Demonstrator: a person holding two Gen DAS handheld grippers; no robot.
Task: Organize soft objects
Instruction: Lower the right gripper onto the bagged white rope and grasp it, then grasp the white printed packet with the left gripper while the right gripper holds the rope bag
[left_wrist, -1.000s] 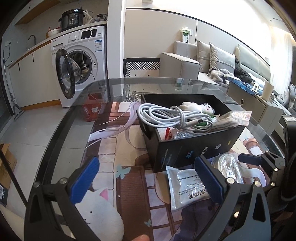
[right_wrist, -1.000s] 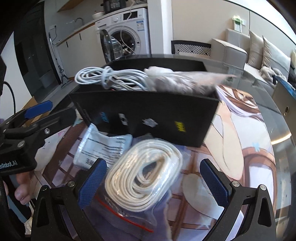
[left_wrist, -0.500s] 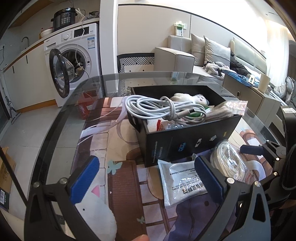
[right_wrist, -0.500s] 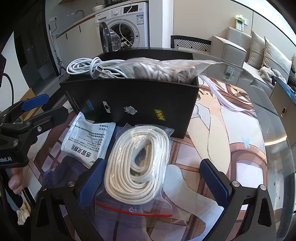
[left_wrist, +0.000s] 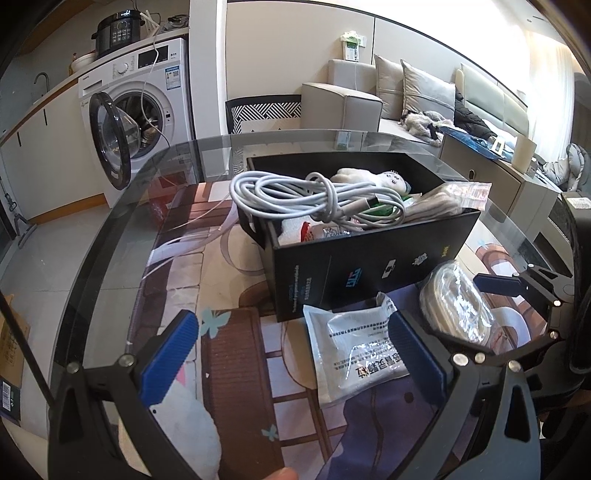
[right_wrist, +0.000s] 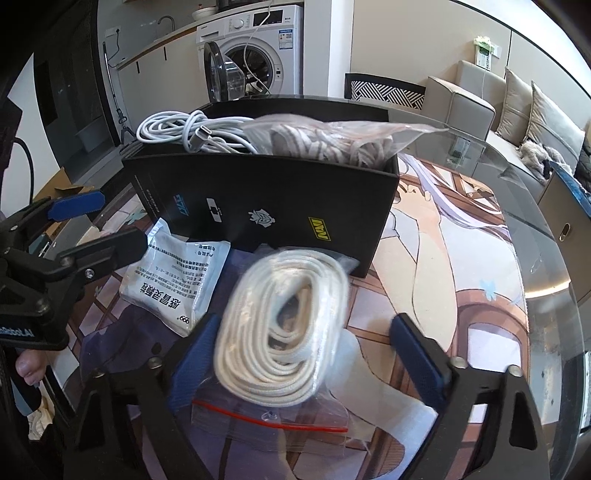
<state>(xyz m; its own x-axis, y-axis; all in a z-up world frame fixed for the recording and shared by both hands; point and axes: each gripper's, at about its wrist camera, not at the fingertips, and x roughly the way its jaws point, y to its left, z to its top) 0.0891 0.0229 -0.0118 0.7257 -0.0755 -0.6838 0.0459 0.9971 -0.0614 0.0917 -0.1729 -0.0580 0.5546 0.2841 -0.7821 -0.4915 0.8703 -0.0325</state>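
Glass tabletop (right_wrist: 524, 258) over a printed mat carries a black box (right_wrist: 266, 206) already heaped with cables and soft goods. Just in front of the box, at about 6 o'clock from it in the right wrist view, lies the bag of rope (right_wrist: 284, 325), a white coil in a clear zip bag. The right gripper (right_wrist: 306, 354) has this bag between its jaws, which are closing; the left pad sits against the coil, the right pad stands clear. The rope looks light and squashy, and the plastic slippery, so pinching across the coil's bulk should hold better than the loose film. The left gripper (left_wrist: 291, 358) hangs wide open over a white pouch (left_wrist: 354, 350) at 9 o'clock from the rope.
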